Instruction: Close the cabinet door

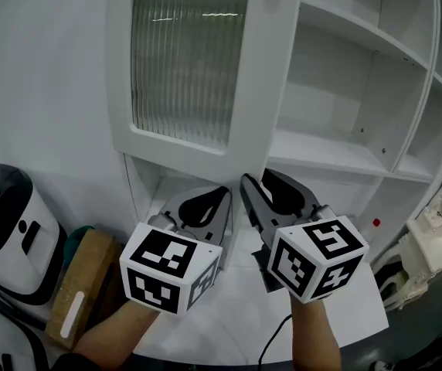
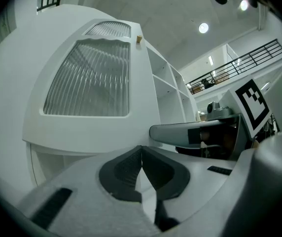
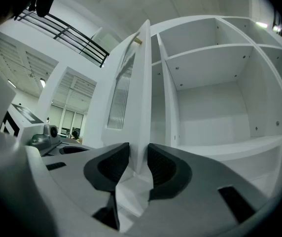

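– As we look down from the head cam, the cabinet door [image 1: 198, 151] stands swung out at the left of the cabinet [image 1: 375, 91], its ribbed glass panel [image 1: 181, 64] facing us. Agree?
– Agree. Beside it the shelves [image 1: 337, 154] are in full view, white, w/ small peg holes in the side walls. Door not shut yet.
– For the right tongs [image 1: 256, 178], we read them as clamped on the door's free edge, low down near the bottom corner. Check the right gripper view?
– Checked. Door edge [image 3: 142, 83] runs down between the right tongs [image 3: 138, 154]. Both dark pads [image 3: 112, 167] look pressed to it, one per face. They're set fairly wide and the edge fills the gap.
– And the left tongs [image 1: 222, 195]?
– Closed, nothing in them. In the left gripper view the tips of the left tongs [image 2: 141, 149] meet, and the door [image 2: 82, 127] looms ahead and above.
– We note they lie just beside the right pair, approx same height, both pointing level at the cabinet.
– Low at the left: a white machine [image 1: 5, 222] and a brown cardboard piece [image 1: 82, 280], well apart from the door. Also a black cable [image 1: 273, 348] trails by our right forearm.
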Available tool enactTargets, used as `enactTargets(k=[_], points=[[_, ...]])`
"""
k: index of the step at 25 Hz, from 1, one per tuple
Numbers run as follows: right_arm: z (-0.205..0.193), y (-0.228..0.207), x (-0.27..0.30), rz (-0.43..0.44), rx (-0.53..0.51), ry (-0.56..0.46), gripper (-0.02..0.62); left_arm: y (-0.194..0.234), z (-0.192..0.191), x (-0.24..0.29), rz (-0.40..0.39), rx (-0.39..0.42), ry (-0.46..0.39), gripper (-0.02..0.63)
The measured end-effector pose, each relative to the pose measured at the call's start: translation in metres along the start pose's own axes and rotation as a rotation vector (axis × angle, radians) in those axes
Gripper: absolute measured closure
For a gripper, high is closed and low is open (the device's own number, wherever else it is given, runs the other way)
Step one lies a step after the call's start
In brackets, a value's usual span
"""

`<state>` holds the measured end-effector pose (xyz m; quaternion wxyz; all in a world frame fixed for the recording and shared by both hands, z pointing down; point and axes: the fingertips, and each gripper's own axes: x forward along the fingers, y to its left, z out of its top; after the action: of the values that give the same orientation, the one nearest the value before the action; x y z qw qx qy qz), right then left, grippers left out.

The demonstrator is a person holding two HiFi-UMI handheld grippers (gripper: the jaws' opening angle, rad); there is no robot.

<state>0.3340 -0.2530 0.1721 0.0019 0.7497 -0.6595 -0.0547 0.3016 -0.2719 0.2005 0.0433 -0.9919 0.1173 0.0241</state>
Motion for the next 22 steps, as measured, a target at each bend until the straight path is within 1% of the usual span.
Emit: enactTargets(k=[11,16,19,22], points=[[-0.003,-0.016,0.015,0.000,-0.001,-0.008,0.467,0.006,-0.009,0.020,0.017,-0.017,0.006,0.594],[-0.003,-0.024,0.022,-0.002,-0.003,-0.013,0.465,0.012,-0.010,0.026,0.036,-0.022,0.003,0.594],[-0.003,-0.029,0.026,-0.012,-0.015,-0.011,0.450,0.013,-0.014,0.029,0.041,-0.020,0.013,0.594],[-0.005,-0.033,0.031,-0.011,-0.007,-0.012,0.448,0.016,-0.016,0.032,0.047,-0.018,0.016,0.594]])
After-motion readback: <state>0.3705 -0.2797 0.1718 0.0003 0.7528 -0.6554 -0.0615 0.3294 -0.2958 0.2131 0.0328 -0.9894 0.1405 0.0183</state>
